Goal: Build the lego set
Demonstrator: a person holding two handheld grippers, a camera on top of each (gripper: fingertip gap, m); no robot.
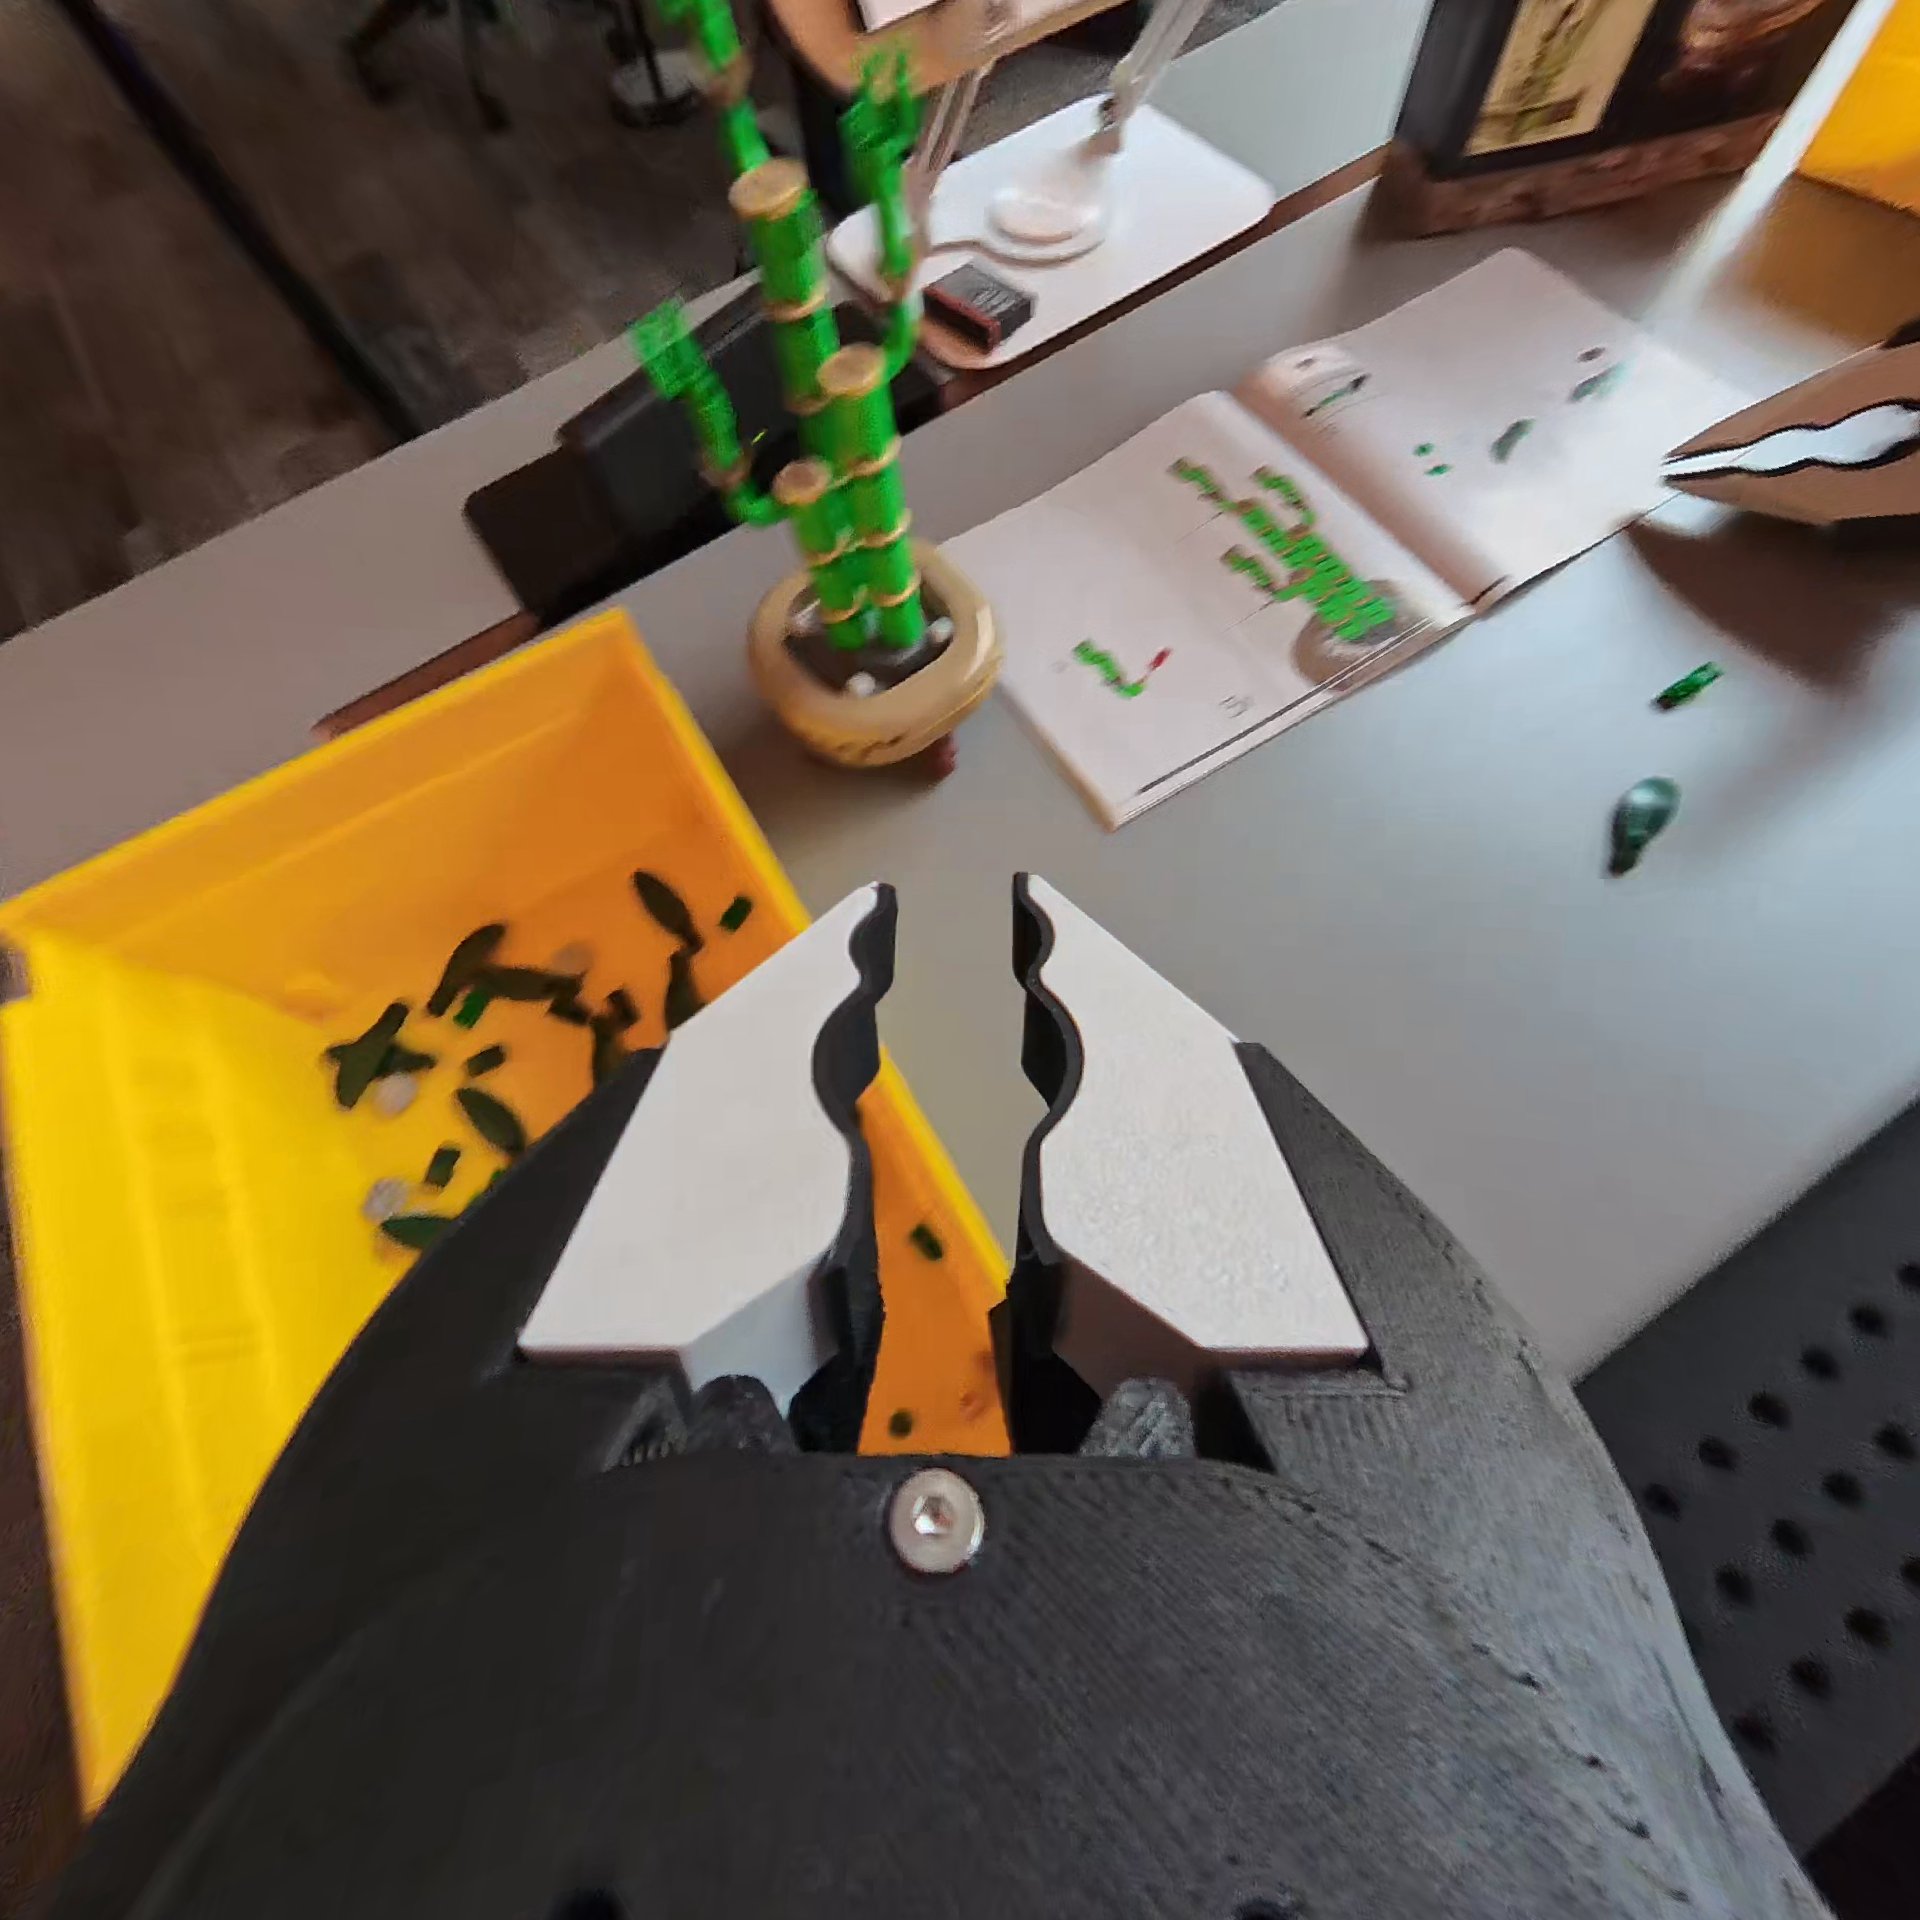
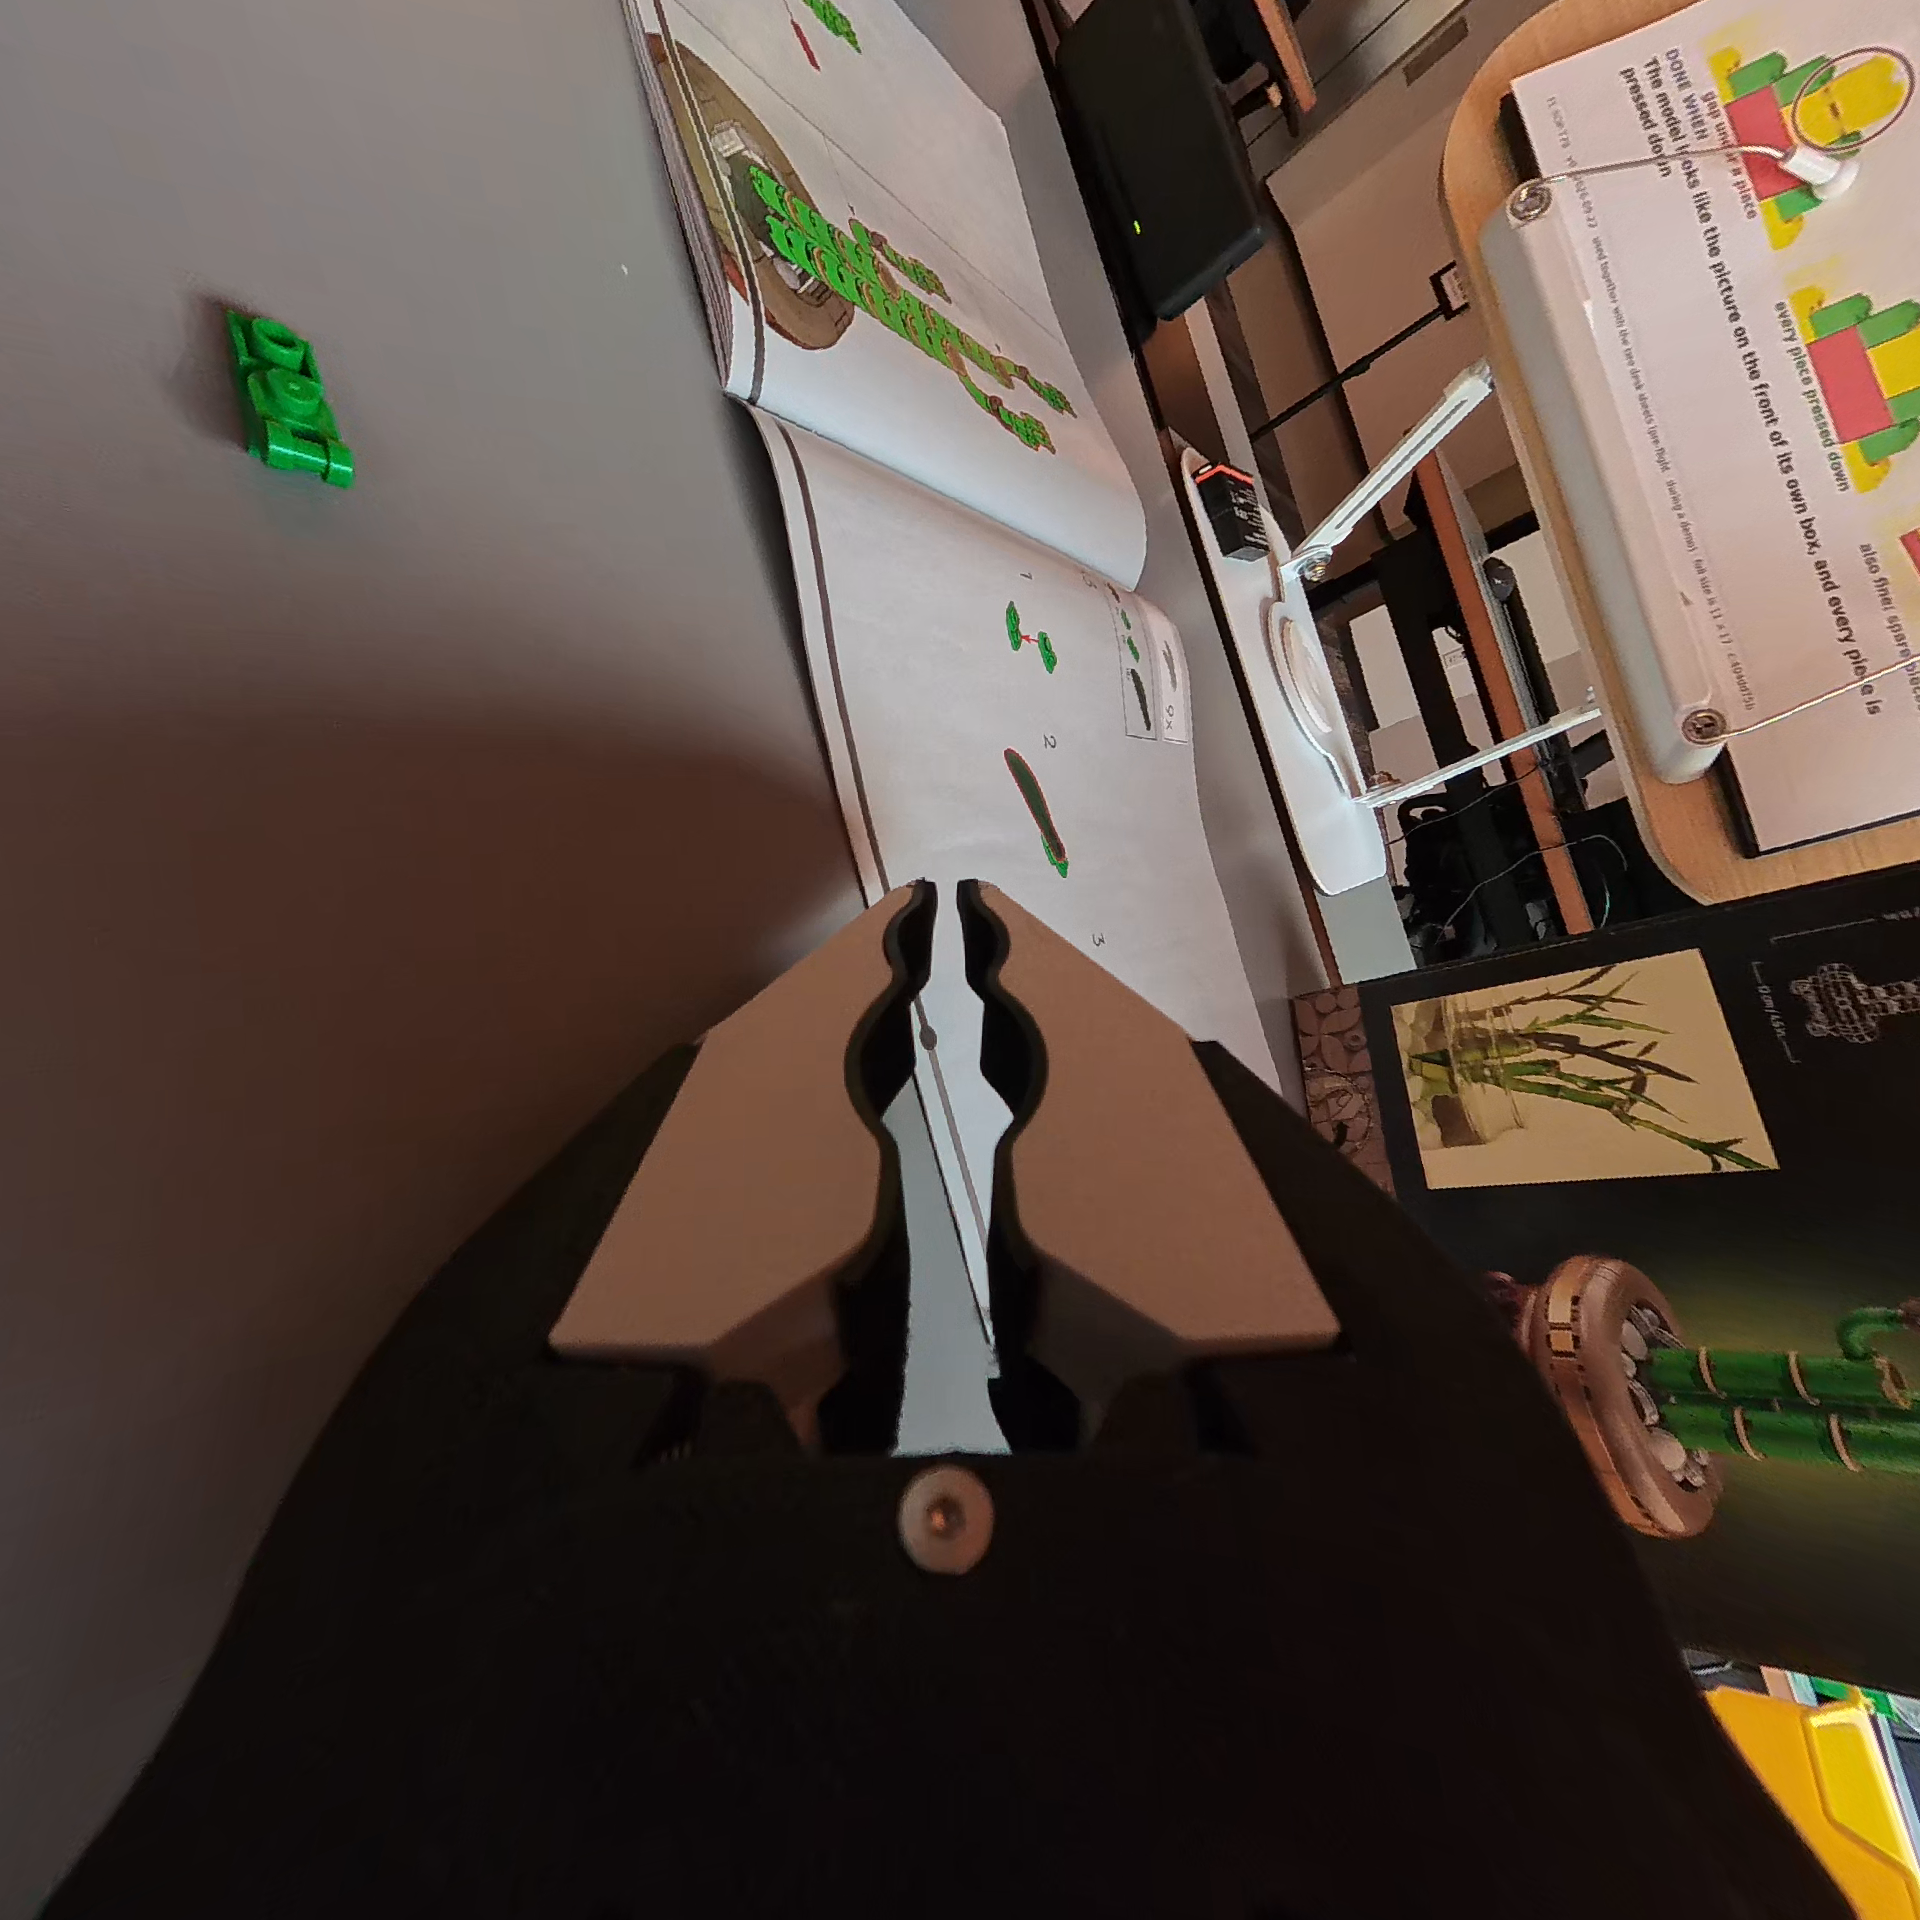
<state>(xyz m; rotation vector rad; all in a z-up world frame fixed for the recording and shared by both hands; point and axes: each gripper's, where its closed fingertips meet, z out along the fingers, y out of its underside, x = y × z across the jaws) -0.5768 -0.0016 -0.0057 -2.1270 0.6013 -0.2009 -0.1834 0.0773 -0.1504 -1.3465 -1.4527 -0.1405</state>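
Lego bamboo [image 1: 842,447] stands in its tan pot on the bench [image 1: 1299,987], between the yellow bin [image 1: 343,831] of dark leaf pieces and the open instruction booklet [image 1: 1299,540]. Our left gripper [image 1: 954,904] hovers over the bin's corner, fingers apart and empty. Our right gripper [image 2: 943,891] hangs over the booklet, fingers nearly together, holding nothing. We judge the tall stalks top-heavy: a careless sideways brush could tip them, and the small green hinge piece [image 2: 289,400] could skid when pinched.

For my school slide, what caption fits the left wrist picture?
Empty, slightly parted jaws hover over a yellow bin of leaf pieces, facing the bamboo model.
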